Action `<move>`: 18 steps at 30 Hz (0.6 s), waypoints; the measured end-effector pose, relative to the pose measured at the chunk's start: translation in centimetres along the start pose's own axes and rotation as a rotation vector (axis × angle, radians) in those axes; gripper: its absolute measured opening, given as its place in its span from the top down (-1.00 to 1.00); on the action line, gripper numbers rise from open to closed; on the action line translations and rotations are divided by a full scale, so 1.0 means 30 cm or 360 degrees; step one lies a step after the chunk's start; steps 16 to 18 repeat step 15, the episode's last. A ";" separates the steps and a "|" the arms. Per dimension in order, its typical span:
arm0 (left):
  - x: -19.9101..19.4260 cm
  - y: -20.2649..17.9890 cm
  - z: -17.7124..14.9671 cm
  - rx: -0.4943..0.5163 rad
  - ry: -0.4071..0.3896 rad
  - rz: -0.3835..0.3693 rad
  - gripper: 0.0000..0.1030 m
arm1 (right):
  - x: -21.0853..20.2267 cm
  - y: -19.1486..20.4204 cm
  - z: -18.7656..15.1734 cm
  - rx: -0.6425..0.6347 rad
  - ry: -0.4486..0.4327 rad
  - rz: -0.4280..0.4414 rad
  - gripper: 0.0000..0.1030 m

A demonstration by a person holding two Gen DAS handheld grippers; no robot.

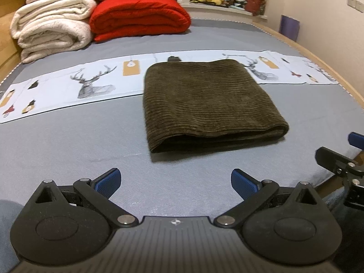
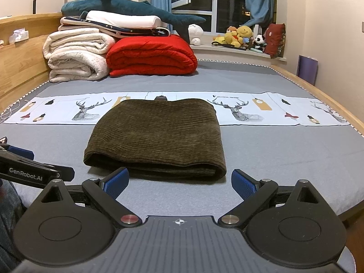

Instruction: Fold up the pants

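Observation:
Dark olive corduroy pants [image 1: 204, 100] lie folded into a compact rectangle on the grey bed sheet [image 1: 79, 141], partly over a deer-print strip. My left gripper [image 1: 175, 182] hovers open near the bed's front edge, short of the pants, with nothing between its blue pads. In the right wrist view the same folded pants [image 2: 157, 136] sit just ahead of my right gripper [image 2: 179, 182], which is open and empty too, its fingertips close to the near fold. The other gripper shows at each view's side edge.
Folded cream blankets [image 2: 75, 56] and a red quilt [image 2: 150, 56] are stacked at the far left of the bed, with a plush shark [image 2: 127, 9] on top. Stuffed toys [image 2: 241, 36] line the windowsill. A wooden bed frame [image 2: 318, 95] runs along the right.

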State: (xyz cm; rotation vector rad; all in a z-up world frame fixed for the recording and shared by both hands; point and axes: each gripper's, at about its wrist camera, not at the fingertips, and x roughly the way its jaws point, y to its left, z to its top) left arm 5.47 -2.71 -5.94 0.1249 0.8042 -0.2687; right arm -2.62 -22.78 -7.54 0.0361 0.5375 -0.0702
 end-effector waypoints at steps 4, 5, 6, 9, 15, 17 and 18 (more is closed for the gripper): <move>0.009 -0.011 0.002 -0.0007 0.0031 0.0020 -1.00 | -0.001 -0.003 0.001 0.0003 -0.0004 0.0009 -0.88; 0.013 -0.012 0.002 -0.0017 0.0040 -0.0010 -1.00 | -0.002 -0.003 0.000 0.0004 -0.0008 0.0011 -0.88; 0.014 -0.012 0.002 -0.0027 0.0046 -0.0033 -1.00 | -0.001 -0.005 -0.001 0.0005 -0.0008 0.0010 -0.88; 0.011 -0.022 0.002 -0.0031 0.0025 -0.0046 -0.99 | 0.001 -0.004 -0.002 0.0006 0.0004 0.0008 -0.88; -0.011 -0.051 0.005 0.0025 -0.0043 -0.0003 -0.99 | -0.003 -0.001 0.001 0.0009 0.0001 0.0005 -0.88; -0.011 -0.051 0.005 0.0025 -0.0043 -0.0003 -0.99 | -0.003 -0.001 0.001 0.0009 0.0001 0.0005 -0.88; -0.011 -0.051 0.005 0.0025 -0.0043 -0.0003 -0.99 | -0.003 -0.001 0.001 0.0009 0.0001 0.0005 -0.88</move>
